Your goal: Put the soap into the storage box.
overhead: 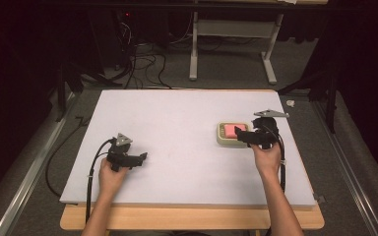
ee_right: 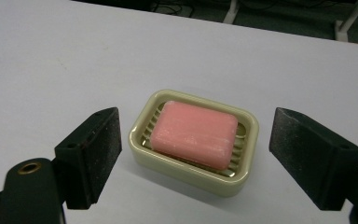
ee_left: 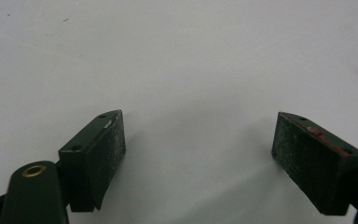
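Soap (ee_right: 193, 134) lies in its dish (ee_right: 140, 140) near the table's right edge, a pink, smooth-cornered bar on a cream slatted tray. Right gripper (ee_right: 193, 154) hangs before it, jaws wide apart: best to straddle the bar squarely and close gently. Left gripper (ee_left: 198, 149), jaws apart, idles near the front-left corner.

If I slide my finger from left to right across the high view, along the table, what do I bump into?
Left gripper → bare white table top → cream soap dish with the pink soap bar in it → right gripper, its jaws open at the dish's right end.
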